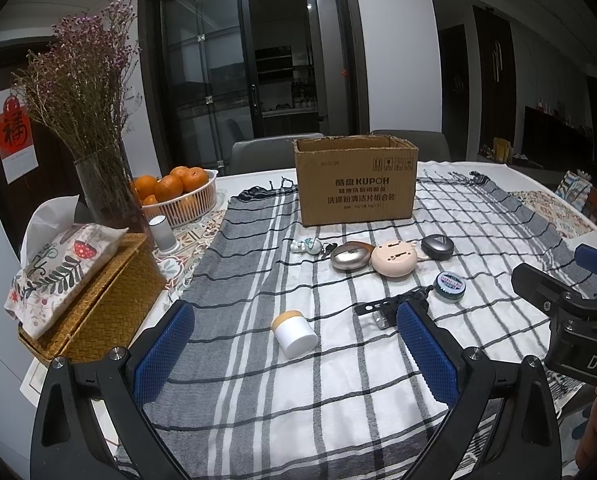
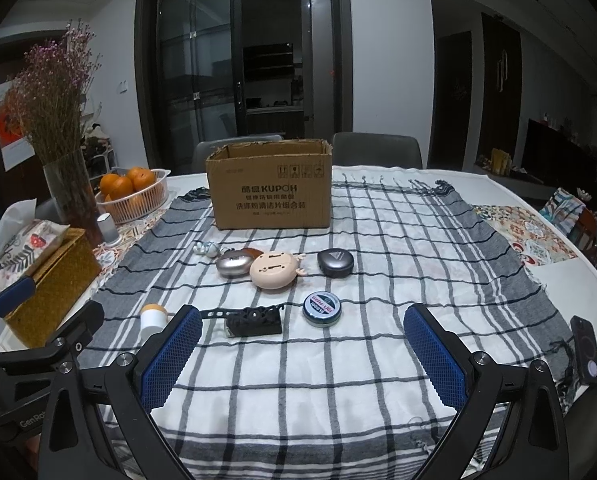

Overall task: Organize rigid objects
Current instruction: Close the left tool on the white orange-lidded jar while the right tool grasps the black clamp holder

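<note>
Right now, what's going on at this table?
A person holds two open grippers, left gripper and right gripper, above a checked cloth; neither holds anything. Small items lie loose: a white jar on its side, a round blue tin, a pink round case, a silver case and a dark case. The open cardboard box stands behind them.

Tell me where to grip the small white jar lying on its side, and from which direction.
Grip the white jar across its round body, coming down from above with the left gripper, which is open and nearest. It lies tipped, tan lid pointing away, so the curved sides are exposed.
</note>
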`<state>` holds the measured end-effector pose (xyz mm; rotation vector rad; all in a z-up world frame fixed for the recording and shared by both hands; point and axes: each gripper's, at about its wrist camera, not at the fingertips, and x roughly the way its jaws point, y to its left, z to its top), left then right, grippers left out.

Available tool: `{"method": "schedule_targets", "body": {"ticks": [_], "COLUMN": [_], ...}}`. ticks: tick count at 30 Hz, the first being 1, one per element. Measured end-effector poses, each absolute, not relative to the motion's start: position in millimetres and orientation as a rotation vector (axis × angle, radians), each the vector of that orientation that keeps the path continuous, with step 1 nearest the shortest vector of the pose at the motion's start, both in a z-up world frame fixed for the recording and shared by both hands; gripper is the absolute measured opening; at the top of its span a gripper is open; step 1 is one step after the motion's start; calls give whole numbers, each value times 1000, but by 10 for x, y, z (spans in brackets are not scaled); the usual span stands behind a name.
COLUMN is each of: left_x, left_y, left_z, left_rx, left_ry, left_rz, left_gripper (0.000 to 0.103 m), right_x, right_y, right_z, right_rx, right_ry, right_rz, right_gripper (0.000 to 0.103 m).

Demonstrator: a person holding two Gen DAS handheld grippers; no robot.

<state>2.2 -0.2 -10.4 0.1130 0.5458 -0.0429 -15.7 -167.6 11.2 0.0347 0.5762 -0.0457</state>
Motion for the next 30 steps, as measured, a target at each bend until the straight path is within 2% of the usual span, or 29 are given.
{"method": "schedule_targets", "body": {"ticks": [12, 30], "left_x": [298, 919], "left_y": [130, 219], "left_z": [-415, -977], "left_rx": [205, 323], "left_ry": [563, 714], "left_rz": [-84, -321], "left_gripper": [103, 92], "right_x": [195, 834], "right_y": [-1513, -1192], "right_z": [-252, -857], "right_rx": [10, -52], "right_ry": [633, 749], "right_rz": [32, 70], "right_gripper": [102, 102]}}
